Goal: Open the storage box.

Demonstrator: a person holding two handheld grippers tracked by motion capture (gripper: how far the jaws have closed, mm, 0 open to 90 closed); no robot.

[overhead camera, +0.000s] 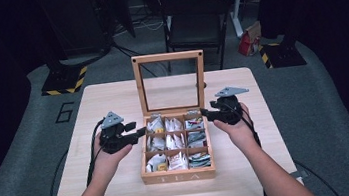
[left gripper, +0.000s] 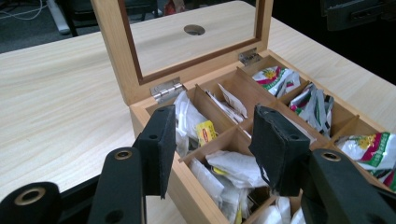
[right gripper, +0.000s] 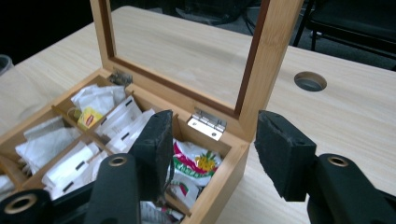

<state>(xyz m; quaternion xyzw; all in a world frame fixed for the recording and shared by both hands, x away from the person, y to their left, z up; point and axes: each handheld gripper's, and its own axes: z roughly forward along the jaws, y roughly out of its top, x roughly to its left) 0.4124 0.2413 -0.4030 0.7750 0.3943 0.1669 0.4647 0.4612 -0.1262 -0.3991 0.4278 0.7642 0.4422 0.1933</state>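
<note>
My jaws stood parted, empty: left gripper [overhead camera: 139, 131] at tea box's [overhead camera: 178, 176] nine o'clock, right gripper [overhead camera: 204, 112] at two o'clock. Box sat mid-worktop [overhead camera: 102, 102]. Risk: right jaw straddling wall could knock upright lid [overhead camera: 166, 57] shut.

The box [overhead camera: 179, 175] is pale wood, smooth and matt, its lid [overhead camera: 167, 57] a wood frame around a clear pane with small shiny metal hinges [right gripper: 207, 123]. The table [overhead camera: 112, 100] is light wood-grain – matt. The sachets [left gripper: 275, 78] look like paper and glossy foil; the gripper pads [right gripper: 282, 151] are rough black foam.
</note>
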